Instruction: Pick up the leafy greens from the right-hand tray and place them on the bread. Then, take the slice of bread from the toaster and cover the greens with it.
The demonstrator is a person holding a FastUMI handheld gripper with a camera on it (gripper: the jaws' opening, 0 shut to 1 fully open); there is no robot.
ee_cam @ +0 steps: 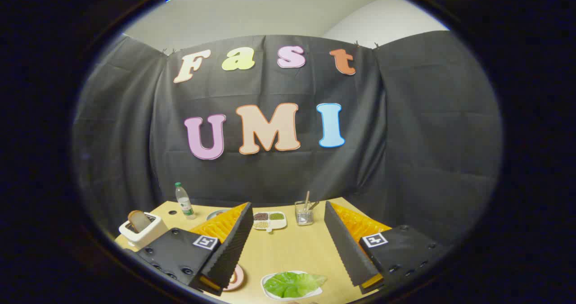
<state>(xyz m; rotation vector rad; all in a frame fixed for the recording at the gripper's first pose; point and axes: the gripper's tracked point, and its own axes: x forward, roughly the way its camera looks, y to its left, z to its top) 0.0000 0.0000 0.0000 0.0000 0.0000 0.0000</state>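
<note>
A pale wooden table [288, 254] is seen in front of a black cloth wall [427, 128]. Toward its far edge, a clear plastic water bottle with a green cap [184, 200] is stood upright. Near the middle, a white divided dish of dark, tan and green grains [269, 220] is laid flat. Just beside it, a clear glass tumbler holding thin sticks [304, 213] is placed. Above the cloth, a pale wall [252, 11] is visible.

matt wood table [288, 252], ridged tool [288, 245] pads, clear glass cup [304, 214], glossy white toaster [143, 232]
</note>
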